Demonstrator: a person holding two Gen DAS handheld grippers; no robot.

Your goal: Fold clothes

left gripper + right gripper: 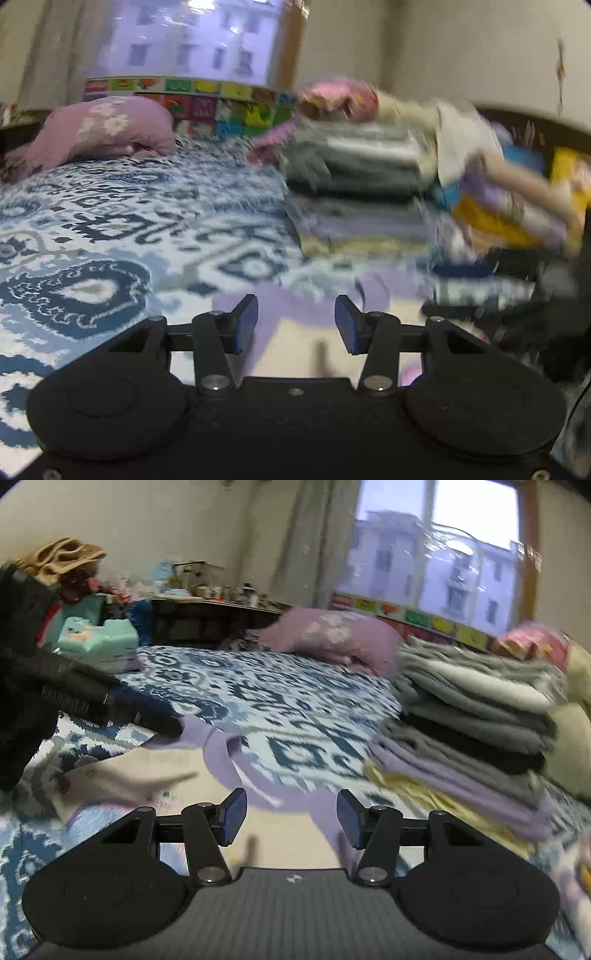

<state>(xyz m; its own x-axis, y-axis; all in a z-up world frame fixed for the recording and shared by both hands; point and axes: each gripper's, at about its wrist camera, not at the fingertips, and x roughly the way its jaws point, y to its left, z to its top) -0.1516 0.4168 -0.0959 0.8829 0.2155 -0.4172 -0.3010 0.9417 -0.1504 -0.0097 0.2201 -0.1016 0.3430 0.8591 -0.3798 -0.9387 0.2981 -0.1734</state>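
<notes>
A cream and lavender garment (173,771) lies spread on the blue-and-white patterned bedspread (280,694). My right gripper (291,816) is open just above the garment's near part, with nothing between its blue pads. In the left wrist view my left gripper (295,323) is also open, hovering over the garment (291,347), whose lavender trim shows between the fingers. From the right wrist view, the left gripper's fingertips (166,725) reach in from the left and sit at the garment's lavender far corner. The left wrist view is blurred on its right side.
A tall stack of folded grey, black, lavender and yellow clothes (472,716) stands on the bed to the right, the stack (354,173) also showing in the left wrist view. A pink pillow (332,635) lies at the head. Mint packs (99,642) and a cluttered desk (207,602) sit at the far left.
</notes>
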